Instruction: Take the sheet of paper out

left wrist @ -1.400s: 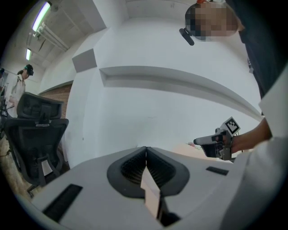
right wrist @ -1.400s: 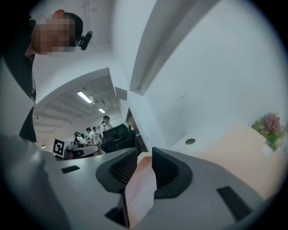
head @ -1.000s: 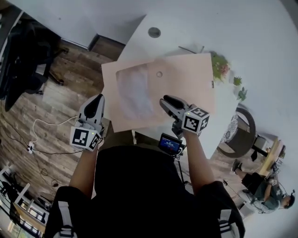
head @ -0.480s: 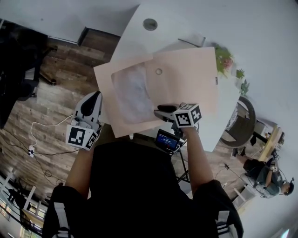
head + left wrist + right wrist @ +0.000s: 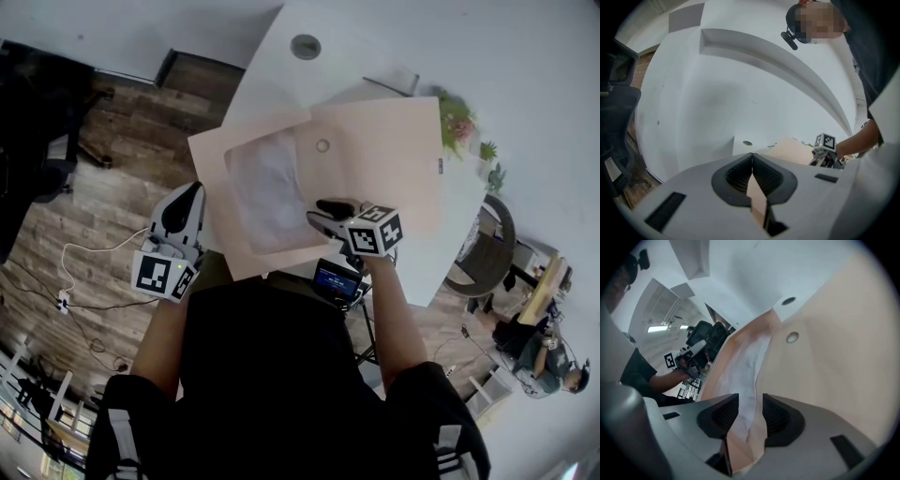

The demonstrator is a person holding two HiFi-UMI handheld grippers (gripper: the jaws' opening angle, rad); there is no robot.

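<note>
Standing here, I see the left tool (image 5: 752,174) with its jaws pinched shut on the left edge of the tan envelope (image 5: 375,159), holding it over the white counter (image 5: 272,66). I can't tell whether the envelope's far side rests on the counter. The right tool (image 5: 750,411) is at the near edge with its jaws opening. The envelope's mouth and the white sheet of paper (image 5: 740,373) lie loose between them, and nothing is pressed.

To do this well, I'd say the right tool should close on the white sheet alone, not on the tan layer beside it, while the left steadies the envelope. Then it should draw along the opening so the sheet slides rather than creases.

The sheet is mostly inside the envelope, rumpled, showing between the spread tan layers near the round clasp (image 5: 792,337).
</note>
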